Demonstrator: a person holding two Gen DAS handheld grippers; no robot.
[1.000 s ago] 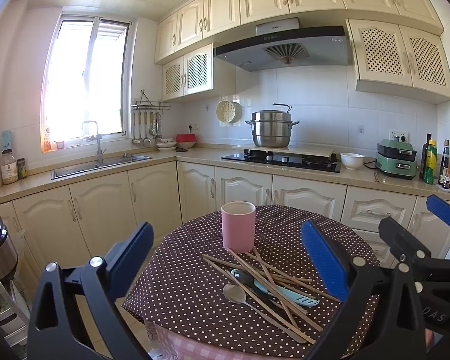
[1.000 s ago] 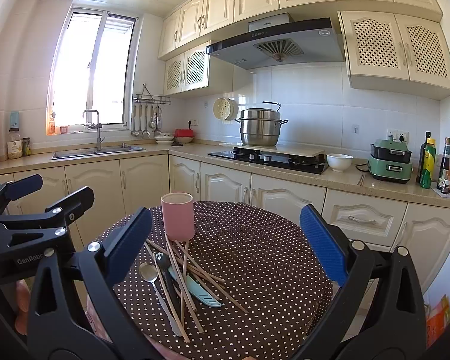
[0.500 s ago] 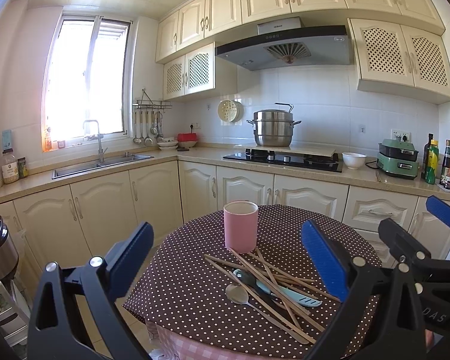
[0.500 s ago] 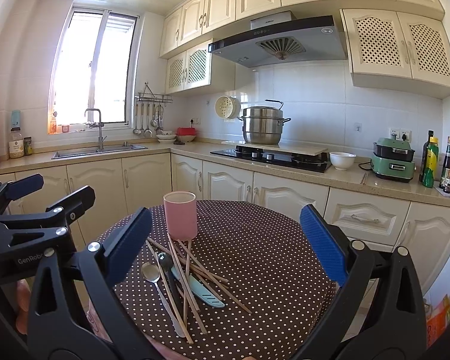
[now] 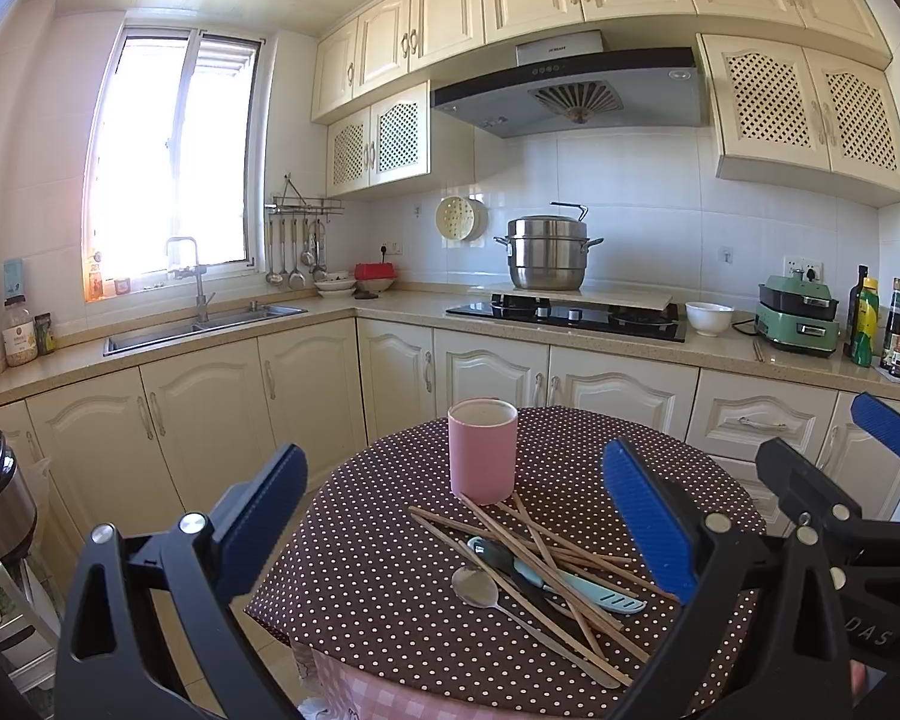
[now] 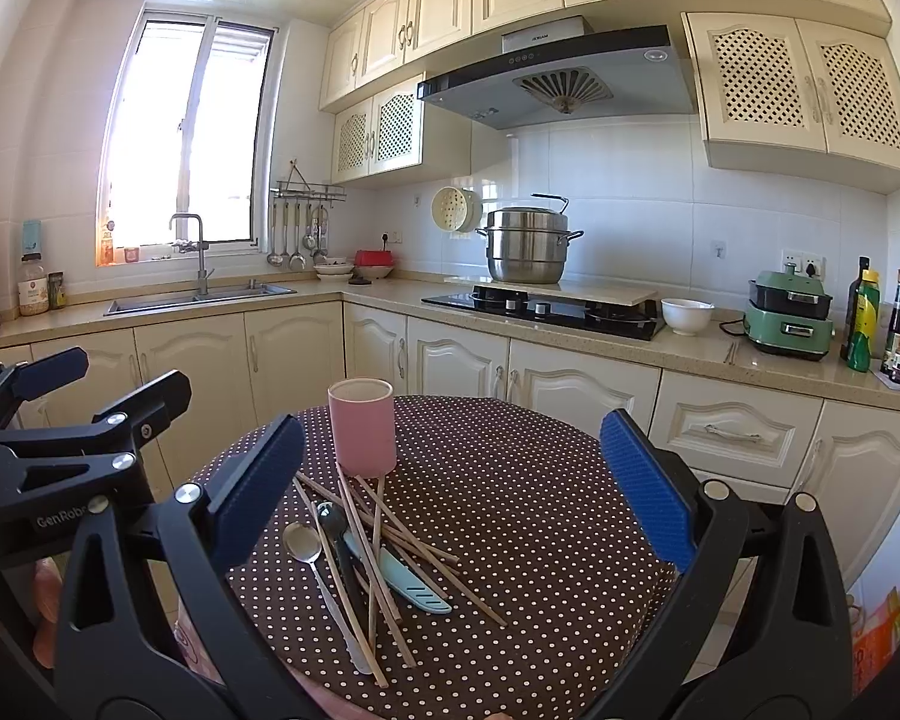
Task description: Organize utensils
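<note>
Ahead, I see my left gripper [image 5: 456,528] and right gripper [image 6: 450,480] with jaws apart over the worktop [image 6: 528,480]; chopsticks [image 6: 360,540], spoons [image 6: 303,543] and a knife [image 6: 411,585] lie tangled, touching the pink cup [image 6: 363,427].

Pink cup [image 5: 483,450], plain cylinder, upright on the polka-dot tabletop [image 5: 360,570], nothing seen sticking out of it. Just in front of it, a loose pile of utensils lying flat: several wooden chopsticks [image 5: 546,564] crisscrossed, some tips right by the cup base; steel spoon [image 5: 477,588] w/ long handle; dark spoon [image 5: 492,552]; light-blue knife [image 6: 414,585] partly under the sticks.
</note>
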